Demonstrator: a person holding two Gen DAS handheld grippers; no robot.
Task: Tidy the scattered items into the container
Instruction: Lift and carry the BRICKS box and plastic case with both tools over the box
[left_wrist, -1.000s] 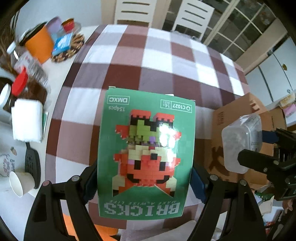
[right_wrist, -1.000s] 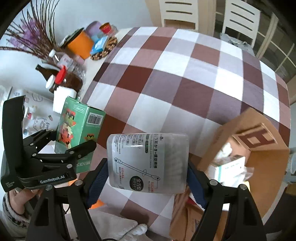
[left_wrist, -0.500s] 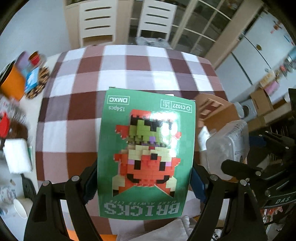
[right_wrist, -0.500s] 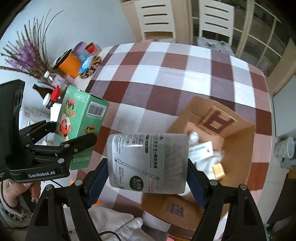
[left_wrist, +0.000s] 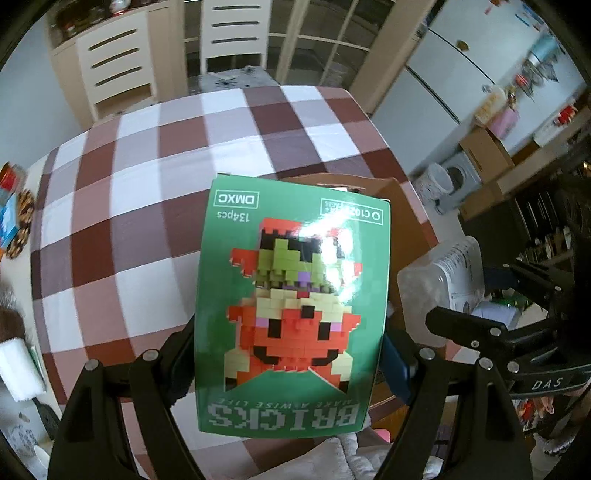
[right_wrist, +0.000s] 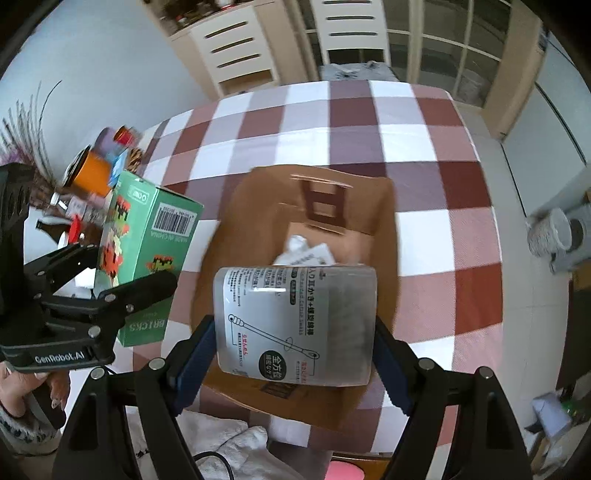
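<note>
My left gripper (left_wrist: 291, 354) is shut on a green "BRICKS" toy box (left_wrist: 295, 295), held above the checked table; the box also shows in the right wrist view (right_wrist: 147, 254), left of the cardboard box. My right gripper (right_wrist: 295, 362) is shut on a clear plastic tub of cotton swabs (right_wrist: 295, 321), held over the open cardboard box (right_wrist: 258, 214), which holds white packets (right_wrist: 306, 251). The tub also shows in the left wrist view (left_wrist: 443, 288), right of the toy box. The cardboard box (left_wrist: 406, 206) is mostly hidden behind the toy box there.
An orange cup (right_wrist: 92, 173), jars and a bottle crowd the table's left side. Two white chairs (right_wrist: 347, 33) stand beyond the far edge. A grey mug (right_wrist: 550, 236) sits off the table's right side. White cloth (right_wrist: 229, 450) lies at the near edge.
Both grippers have swung to the right with their loads. The swab tub now hangs over the cardboard box, and the toy box has come close beside it.
</note>
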